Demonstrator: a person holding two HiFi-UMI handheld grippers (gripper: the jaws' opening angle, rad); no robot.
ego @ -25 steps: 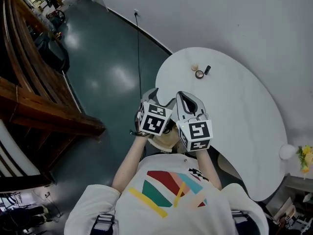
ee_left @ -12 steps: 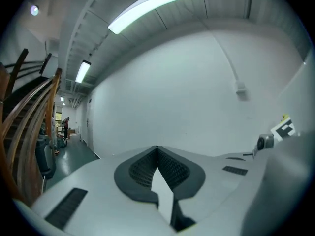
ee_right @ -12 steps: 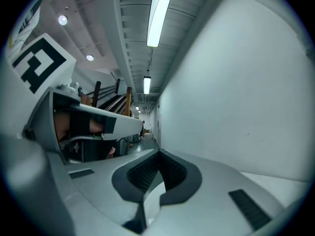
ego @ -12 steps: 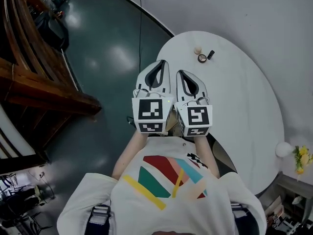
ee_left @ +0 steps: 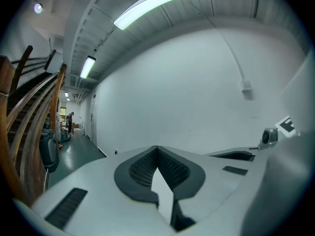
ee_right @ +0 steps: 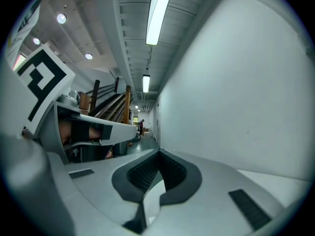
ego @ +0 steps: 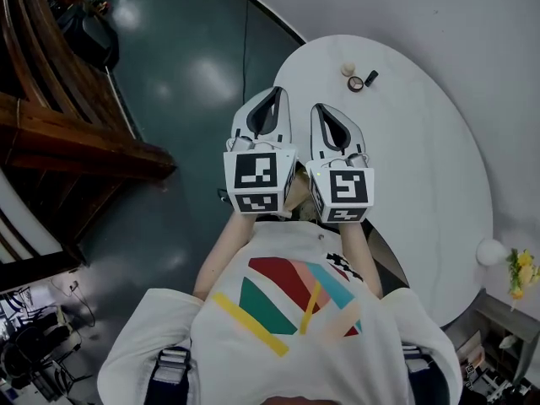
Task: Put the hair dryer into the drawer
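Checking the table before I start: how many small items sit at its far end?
3, clustered on the white table: a pale round piece, a dark-rimmed round one just nearer, and a small black cylinder to its right. Others may be hidden closer in.

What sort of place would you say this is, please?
Probably an open hall or lobby in a workplace building rather than a home: a wooden staircase with curved railings, a glossy dark green floor, and long ceiling strip lights running down a corridor.
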